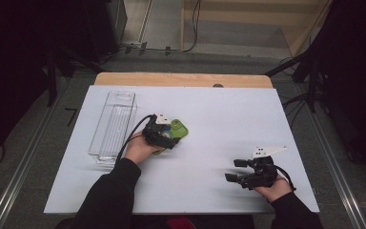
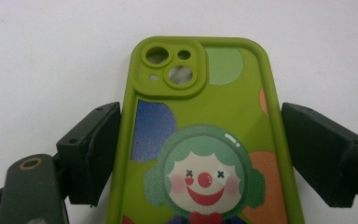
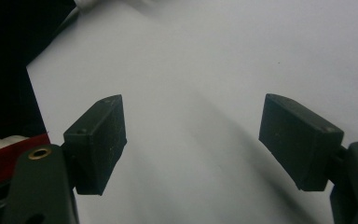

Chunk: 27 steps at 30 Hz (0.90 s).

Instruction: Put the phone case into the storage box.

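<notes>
The white tabletop [image 1: 209, 119] is carrying everything, and a clear plastic bin [image 1: 113, 125] is standing upright at about 9 o'clock of its middle, long and narrow, running from front to back.

Just at 3 o'clock of this bin, near but apart from it, the green phone case [image 1: 177, 130] is lying flat on the tabletop. In the left gripper view the phone case [image 2: 205, 140] is showing its camera holes at 12 o'clock and a clown face lower down.

The left gripper [image 1: 164, 138] is sitting over the case. Its two black fingers [image 2: 95, 149] are standing on both long sides of the case, the left one almost touching the edge, the right one with a small gap, so they are not pressing it.

The right gripper [image 1: 236, 170] is resting at about 4 o'clock of the tabletop, well apart from the case. Its fingers [image 3: 98, 140] are standing wide apart over bare white surface.
</notes>
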Each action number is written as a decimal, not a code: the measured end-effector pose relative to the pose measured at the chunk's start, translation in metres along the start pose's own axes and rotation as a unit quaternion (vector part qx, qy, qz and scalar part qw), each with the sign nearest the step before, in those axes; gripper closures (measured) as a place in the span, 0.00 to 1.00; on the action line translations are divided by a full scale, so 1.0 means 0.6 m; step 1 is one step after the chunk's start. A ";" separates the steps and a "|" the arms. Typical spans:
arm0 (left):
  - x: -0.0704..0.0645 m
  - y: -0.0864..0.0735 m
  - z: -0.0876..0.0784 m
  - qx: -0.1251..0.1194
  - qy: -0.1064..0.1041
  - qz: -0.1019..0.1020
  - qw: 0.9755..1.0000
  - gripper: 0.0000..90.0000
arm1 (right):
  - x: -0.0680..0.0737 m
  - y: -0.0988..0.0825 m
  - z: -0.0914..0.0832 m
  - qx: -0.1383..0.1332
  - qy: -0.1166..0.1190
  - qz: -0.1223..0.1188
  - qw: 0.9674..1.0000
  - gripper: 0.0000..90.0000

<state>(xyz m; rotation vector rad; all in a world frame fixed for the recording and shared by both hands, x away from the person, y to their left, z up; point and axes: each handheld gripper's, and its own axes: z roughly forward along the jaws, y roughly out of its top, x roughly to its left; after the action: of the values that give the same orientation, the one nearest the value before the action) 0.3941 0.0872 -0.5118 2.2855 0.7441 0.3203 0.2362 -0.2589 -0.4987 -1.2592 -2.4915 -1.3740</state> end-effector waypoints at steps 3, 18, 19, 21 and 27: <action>0.000 0.001 0.000 0.002 0.002 -0.001 1.000 0.18 | 0.000 0.000 0.000 0.000 0.000 0.000 1.000 0.24; -0.001 0.020 -0.026 -0.028 -0.023 -0.035 0.999 0.18 | 0.000 -0.001 0.001 0.002 0.000 0.000 1.000 0.24; -0.002 0.022 -0.030 -0.027 -0.023 -0.035 0.999 0.18 | 0.000 0.000 0.001 0.001 0.000 0.000 1.000 0.24; -0.005 0.027 -0.035 -0.032 -0.025 -0.036 0.999 0.18 | 0.000 0.000 0.001 0.001 0.000 0.001 1.000 0.24; -0.015 0.039 -0.053 -0.041 -0.032 -0.036 0.998 0.18 | -0.001 0.000 0.001 0.000 -0.001 0.001 1.000 0.24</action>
<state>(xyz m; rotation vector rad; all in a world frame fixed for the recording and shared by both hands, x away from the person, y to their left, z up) 0.3835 0.0853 -0.4727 2.1761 0.7654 0.2371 0.2365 -0.2590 -0.4993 -1.2641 -2.4904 -1.3723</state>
